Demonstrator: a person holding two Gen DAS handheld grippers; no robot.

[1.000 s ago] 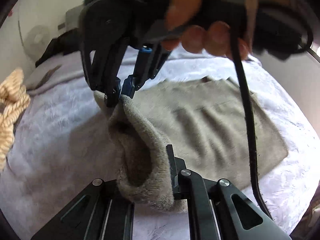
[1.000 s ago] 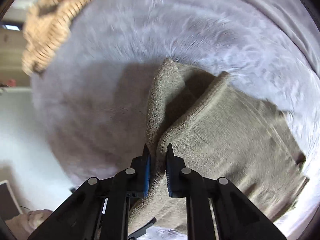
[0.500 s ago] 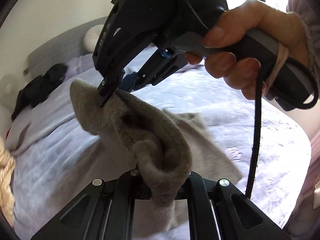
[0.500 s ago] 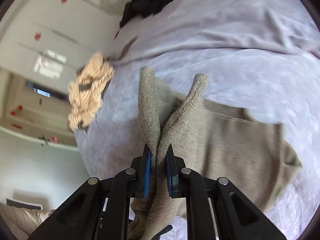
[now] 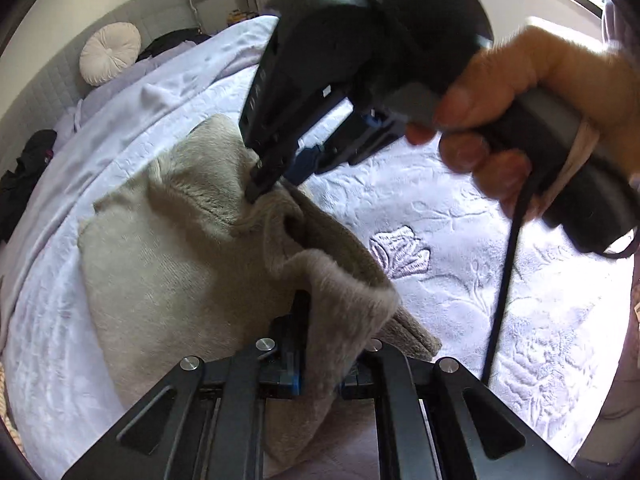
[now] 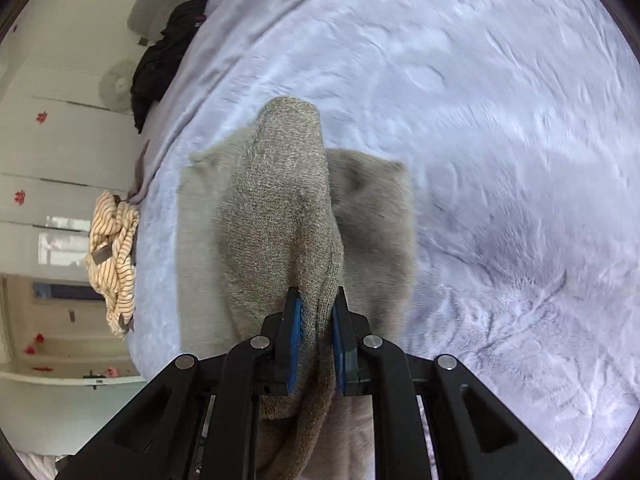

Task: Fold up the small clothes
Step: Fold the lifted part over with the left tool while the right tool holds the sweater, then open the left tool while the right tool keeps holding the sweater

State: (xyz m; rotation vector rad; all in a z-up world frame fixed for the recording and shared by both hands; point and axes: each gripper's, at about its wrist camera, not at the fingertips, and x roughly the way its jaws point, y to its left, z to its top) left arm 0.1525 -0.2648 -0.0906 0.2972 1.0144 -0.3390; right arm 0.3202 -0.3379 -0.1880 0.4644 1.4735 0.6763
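A taupe knit garment (image 5: 168, 248) lies partly on a lavender bedspread (image 5: 460, 216), its near edge lifted and folded over itself. My left gripper (image 5: 320, 344) is shut on one part of that edge. My right gripper (image 5: 276, 176) shows in the left wrist view, held by a hand, shut on the same edge farther along. In the right wrist view my right gripper (image 6: 316, 320) pinches the garment (image 6: 276, 216), which drapes forward over the flat part below.
A striped cream garment (image 6: 114, 256) lies at the bed's left edge. Black clothes (image 6: 160, 56) sit near the headboard. A round white cushion (image 5: 110, 52) leans on the grey headboard. Bare bedspread (image 6: 500, 140) stretches to the right.
Both grippers have carried the lifted edge over the garment, so the fold now hangs above the flat part. The views have swung toward the headboard.
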